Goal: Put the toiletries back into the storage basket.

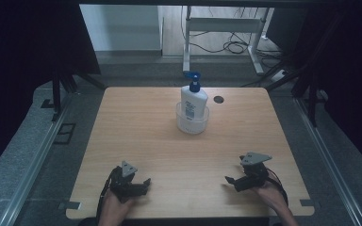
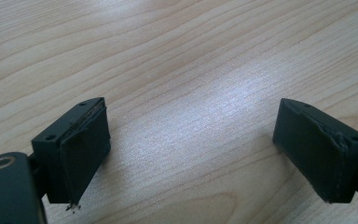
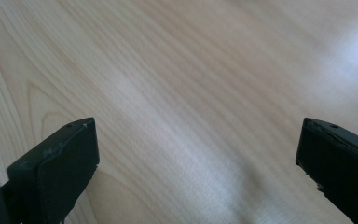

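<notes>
Near the lower left of the high view, the left gripper [image 1: 140, 184] is held low over the light wooden table [image 1: 141, 132], its black jaws spread wide with nothing between them. Along its own view, the left gripper [image 2: 191, 154] is seen with bare wood grain between the two black pads. Near the lower right of the high view, the right gripper [image 1: 232, 181] is held in the same manner, jaws spread and empty, and in its own view the right gripper [image 3: 198, 168] is shown over plain wood. Both are gripped by hands entering from the bottom edge. Well apart from both, above the centre of the high view, a white pump bottle with a blue dispenser head [image 1: 193, 98] is seen standing upright inside a clear round plastic container [image 1: 192, 124]. Just to the right of the bottle, a small dark round hole [image 1: 218, 99] is visible in the tabletop.
</notes>
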The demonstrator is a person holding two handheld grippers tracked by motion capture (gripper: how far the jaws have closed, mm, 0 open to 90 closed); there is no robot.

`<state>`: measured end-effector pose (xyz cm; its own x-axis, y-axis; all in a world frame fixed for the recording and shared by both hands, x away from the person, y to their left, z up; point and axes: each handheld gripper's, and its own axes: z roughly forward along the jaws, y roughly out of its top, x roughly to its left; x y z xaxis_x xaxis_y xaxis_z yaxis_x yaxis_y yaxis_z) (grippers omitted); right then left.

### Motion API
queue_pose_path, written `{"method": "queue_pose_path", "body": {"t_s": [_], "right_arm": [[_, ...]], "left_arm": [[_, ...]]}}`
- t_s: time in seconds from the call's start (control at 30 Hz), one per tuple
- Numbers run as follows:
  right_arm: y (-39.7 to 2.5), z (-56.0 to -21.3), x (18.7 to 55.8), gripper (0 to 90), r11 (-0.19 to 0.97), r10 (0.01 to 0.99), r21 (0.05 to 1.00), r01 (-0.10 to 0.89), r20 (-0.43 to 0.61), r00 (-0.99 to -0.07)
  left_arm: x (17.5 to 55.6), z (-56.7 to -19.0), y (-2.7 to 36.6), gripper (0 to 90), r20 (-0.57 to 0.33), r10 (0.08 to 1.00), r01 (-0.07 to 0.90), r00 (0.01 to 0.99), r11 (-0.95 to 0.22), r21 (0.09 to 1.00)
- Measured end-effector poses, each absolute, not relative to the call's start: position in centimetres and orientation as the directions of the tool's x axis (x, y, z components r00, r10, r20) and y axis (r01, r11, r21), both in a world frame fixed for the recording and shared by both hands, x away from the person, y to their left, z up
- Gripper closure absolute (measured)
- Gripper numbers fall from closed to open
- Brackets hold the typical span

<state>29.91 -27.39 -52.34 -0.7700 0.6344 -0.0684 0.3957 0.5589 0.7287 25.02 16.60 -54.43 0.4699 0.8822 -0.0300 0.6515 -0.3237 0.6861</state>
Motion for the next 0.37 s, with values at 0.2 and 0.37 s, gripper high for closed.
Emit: {"method": "queue_pose_path", "body": {"t_s": [0.2,0.37], "right_arm": [[-27.8,-54.3,30.0,0.0,0.546,0.639,0.701,0.459,0.006,-0.769],[-27.8,-54.3,30.0,0.0,0.543,0.652,0.698,0.466,-0.002,-0.758]], "left_arm": [[25.0,-54.4,16.6,10.6,-0.03,0.883,0.653,0.468,-0.323,0.685],[25.0,-54.4,16.5,10.5,-0.03,0.884,0.654,0.466,-0.321,0.685]]}}
